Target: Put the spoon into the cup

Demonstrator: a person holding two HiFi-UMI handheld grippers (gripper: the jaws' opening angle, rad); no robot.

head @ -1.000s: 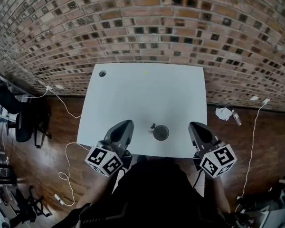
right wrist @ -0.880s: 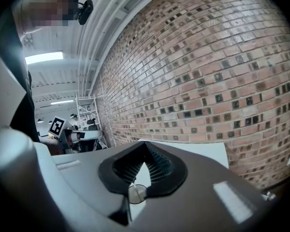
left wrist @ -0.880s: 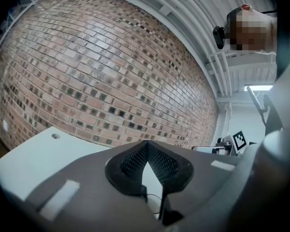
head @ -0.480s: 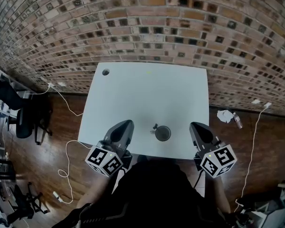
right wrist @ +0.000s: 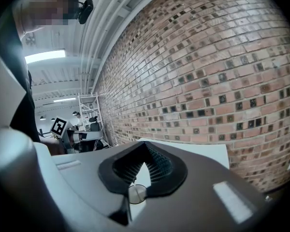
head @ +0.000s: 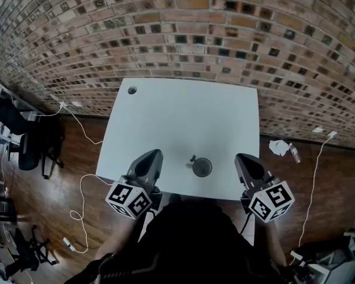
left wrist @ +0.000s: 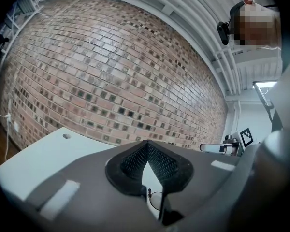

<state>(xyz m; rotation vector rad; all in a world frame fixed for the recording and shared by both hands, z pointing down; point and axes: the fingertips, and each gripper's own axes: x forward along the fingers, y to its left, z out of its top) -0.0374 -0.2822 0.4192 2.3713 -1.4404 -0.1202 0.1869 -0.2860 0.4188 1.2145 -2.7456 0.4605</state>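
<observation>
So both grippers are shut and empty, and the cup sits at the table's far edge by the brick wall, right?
Not quite. The head view shows the cup near the table's front edge, between the two grippers, not at the far edge. The left gripper and right gripper are shut and empty, as you said.

Even soft light — strong fisheye bending, dark corners.

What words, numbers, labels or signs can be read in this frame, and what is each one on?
No readable text anywhere.
The cubes on the left gripper and right gripper carry only black-and-white square marker patterns, no letters or digits.
The table, cup and brick wall show no print.
</observation>
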